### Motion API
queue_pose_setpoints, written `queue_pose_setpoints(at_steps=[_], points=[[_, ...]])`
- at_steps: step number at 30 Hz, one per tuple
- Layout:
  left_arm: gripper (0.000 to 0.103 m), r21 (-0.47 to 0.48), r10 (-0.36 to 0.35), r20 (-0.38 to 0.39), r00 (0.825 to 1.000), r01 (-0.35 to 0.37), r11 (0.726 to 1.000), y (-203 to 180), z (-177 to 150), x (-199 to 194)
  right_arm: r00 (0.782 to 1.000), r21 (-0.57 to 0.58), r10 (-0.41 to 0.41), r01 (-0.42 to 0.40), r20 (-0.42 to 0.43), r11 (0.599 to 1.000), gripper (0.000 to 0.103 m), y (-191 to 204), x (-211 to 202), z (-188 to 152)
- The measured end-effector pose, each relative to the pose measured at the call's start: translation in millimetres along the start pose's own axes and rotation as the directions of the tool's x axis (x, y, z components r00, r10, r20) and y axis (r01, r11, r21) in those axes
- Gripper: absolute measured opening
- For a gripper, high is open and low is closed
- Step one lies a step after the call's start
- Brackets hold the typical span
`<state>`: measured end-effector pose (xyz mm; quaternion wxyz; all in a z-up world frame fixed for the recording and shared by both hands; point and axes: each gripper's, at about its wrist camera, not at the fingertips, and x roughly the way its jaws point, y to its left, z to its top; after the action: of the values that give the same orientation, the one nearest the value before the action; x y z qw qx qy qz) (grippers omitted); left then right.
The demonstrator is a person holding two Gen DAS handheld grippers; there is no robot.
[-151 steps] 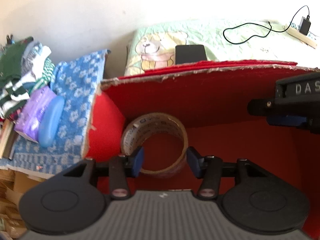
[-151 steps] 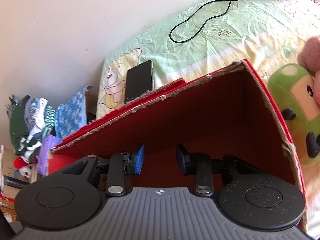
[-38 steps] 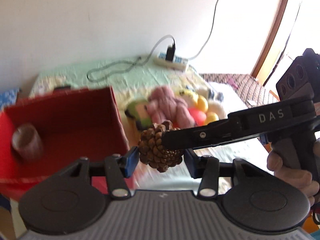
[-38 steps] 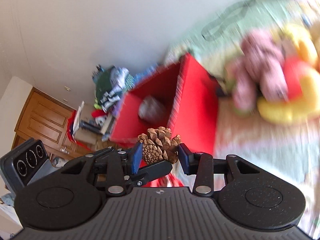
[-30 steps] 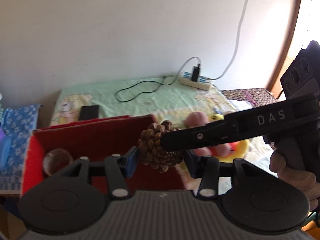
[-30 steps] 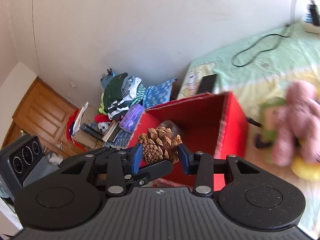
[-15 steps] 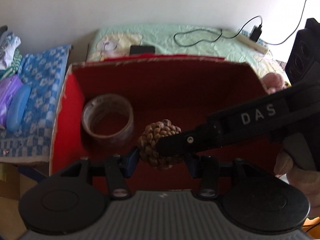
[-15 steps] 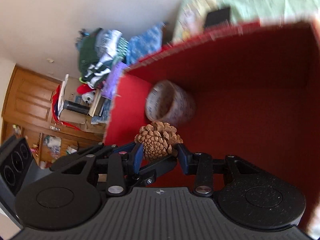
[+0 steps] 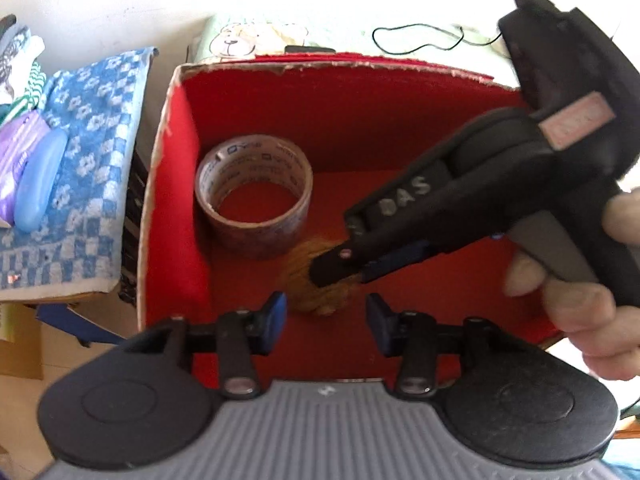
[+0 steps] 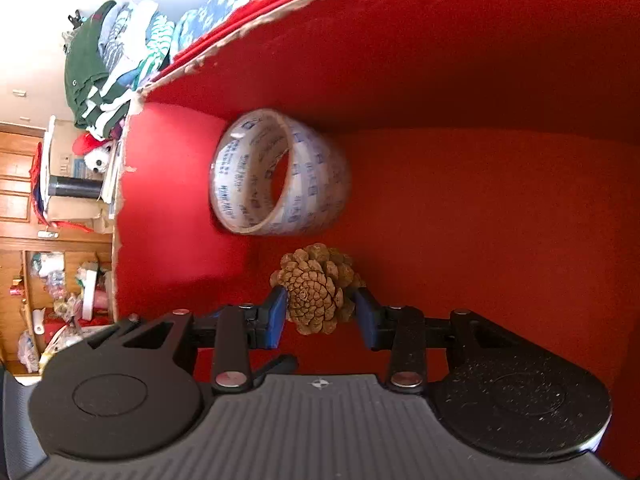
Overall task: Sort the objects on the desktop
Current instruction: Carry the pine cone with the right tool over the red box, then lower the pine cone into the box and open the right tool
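Pinecone [image 10: 316, 288], light and brittle-scaled, sits pinched at its flanks in the closing right claw [image 10: 320, 314]; left claw [image 9: 326, 322] spread, empty.

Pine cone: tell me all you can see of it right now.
The pine cone is brown, woody, with open overlapping scales spiralling around its near end. It sits low inside the red box, beside the tape roll, between the right claw pads, whose jaws are closing. Whether it touches the floor is unclear.
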<state>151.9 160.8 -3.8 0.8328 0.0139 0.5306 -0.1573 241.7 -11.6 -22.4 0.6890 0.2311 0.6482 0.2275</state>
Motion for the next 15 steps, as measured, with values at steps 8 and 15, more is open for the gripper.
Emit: queue_pose_setpoints(at_steps=[8,15], points=[[0.047,-0.020,-0.029,0.028,0.999,0.030,0.999,3,2,-1,0.996,-0.018,0.058,-0.059,-0.062,0.998,0.037,9,18,7],[0.049,-0.029,-0.013,0.000,1.000,0.013,0.999,2,8,13,0.992,0.003,0.104,-0.104,-0.078,0.995,0.043,-4,15,4]])
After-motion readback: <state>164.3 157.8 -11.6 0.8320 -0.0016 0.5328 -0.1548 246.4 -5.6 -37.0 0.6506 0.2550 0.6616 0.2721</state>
